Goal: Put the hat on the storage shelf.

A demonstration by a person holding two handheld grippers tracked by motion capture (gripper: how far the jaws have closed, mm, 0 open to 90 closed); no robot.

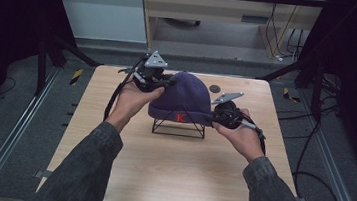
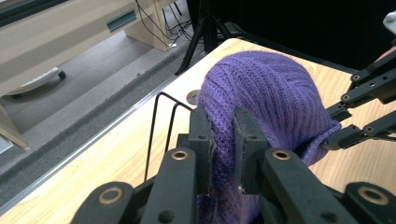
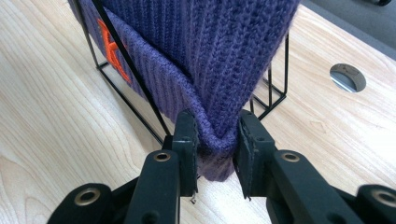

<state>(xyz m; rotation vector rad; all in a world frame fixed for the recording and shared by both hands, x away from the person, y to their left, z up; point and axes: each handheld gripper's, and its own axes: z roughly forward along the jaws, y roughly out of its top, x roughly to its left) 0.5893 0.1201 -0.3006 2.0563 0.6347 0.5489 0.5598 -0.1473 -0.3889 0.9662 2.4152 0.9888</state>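
purple ribbed knit beanie with an orange letter on its cuff (image 1: 182,98) sits draped over a black wire stand (image 1: 178,128) at the middle of the light wooden table (image 1: 168,175). the left hand-held gripper (image 2: 223,140) is clamped on the knit at the hat's left side, higher up; the right hand-held gripper (image 3: 215,144) pinches the folded cuff at its right edge. the hat lies between the two, so lifting it likely means raising both sides together, straight up off the wire.
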